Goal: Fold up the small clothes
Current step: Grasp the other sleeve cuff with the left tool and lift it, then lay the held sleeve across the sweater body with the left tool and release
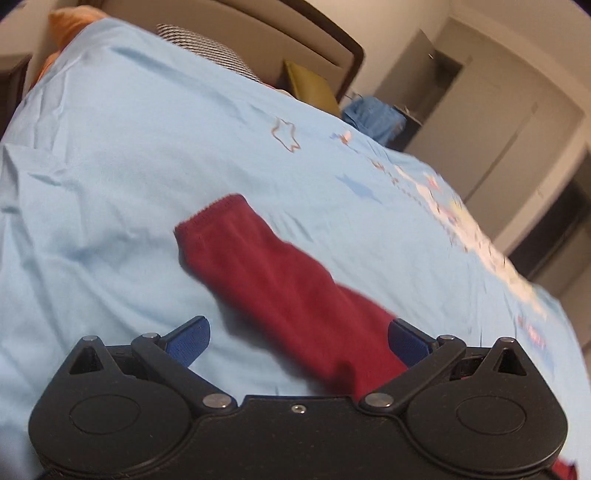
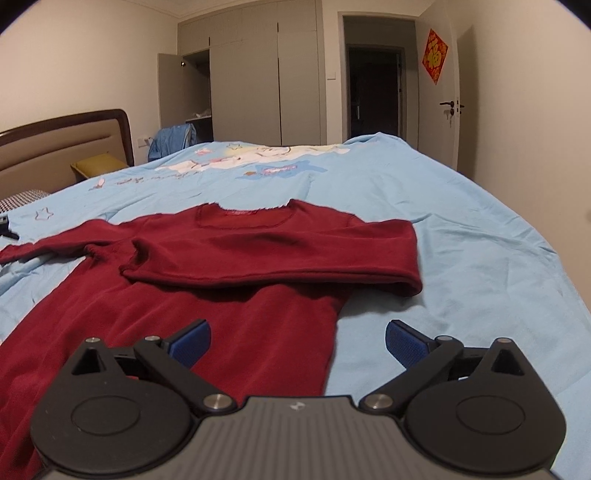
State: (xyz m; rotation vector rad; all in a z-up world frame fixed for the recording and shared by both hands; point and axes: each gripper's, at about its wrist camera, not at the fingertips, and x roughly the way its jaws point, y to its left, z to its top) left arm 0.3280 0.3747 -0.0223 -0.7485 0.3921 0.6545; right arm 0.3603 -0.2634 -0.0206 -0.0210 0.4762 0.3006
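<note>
A dark red long-sleeved top (image 2: 207, 317) lies flat on the light blue bed cover (image 2: 461, 266). Its right sleeve (image 2: 280, 258) is folded across the chest; the neckline (image 2: 243, 218) points toward the far end of the bed. My right gripper (image 2: 297, 341) hovers open over the hem's right edge, blue pads wide apart. In the left wrist view the other sleeve (image 1: 269, 280) stretches out across the cover, cuff (image 1: 214, 218) away from me. My left gripper (image 1: 297, 341) stands open above that sleeve, which passes between the blue pads (image 1: 190, 341) near the right one without being pinched.
A padded headboard (image 2: 62, 144) and an olive cushion (image 2: 98, 164) sit at the left. A checked pillow (image 1: 207, 48) and an orange one (image 1: 74, 26) lie at the head of the bed. Blue fabric (image 2: 171, 142), wardrobes (image 2: 243, 81) and a doorway (image 2: 373, 85) stand beyond the bed.
</note>
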